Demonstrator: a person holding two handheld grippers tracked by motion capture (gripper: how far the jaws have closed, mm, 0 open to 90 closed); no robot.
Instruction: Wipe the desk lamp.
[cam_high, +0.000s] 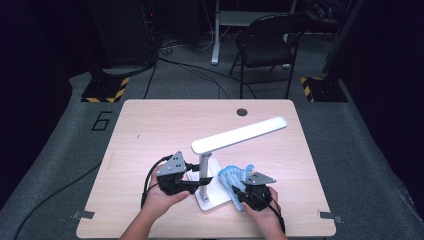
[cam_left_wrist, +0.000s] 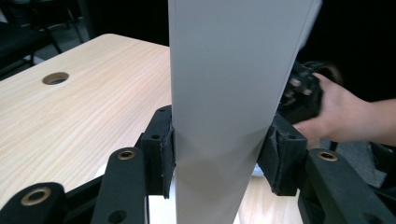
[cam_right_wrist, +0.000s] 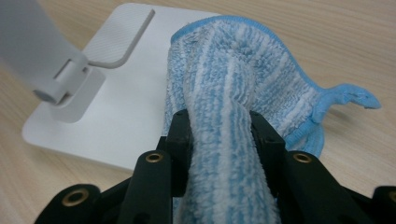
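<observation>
Wooden table (cam_high: 150, 130): left hand-held gripper (cam_high: 192, 186) clamps lamp post (cam_high: 204, 170); right hand-held gripper (cam_high: 241, 194) pinches blue cloth (cam_high: 232, 177).

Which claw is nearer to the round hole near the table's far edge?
Left. The left claw clamps the lamp post, and the hole lies beyond it. The right claw, gripping the blue cloth at the lamp base, sits slightly closer to the person.

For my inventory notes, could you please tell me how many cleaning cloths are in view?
1. The blue-and-white cloth is clamped in the right gripper, draped over the right edge of the white lamp's base. No other cloth shows on the table.
</observation>
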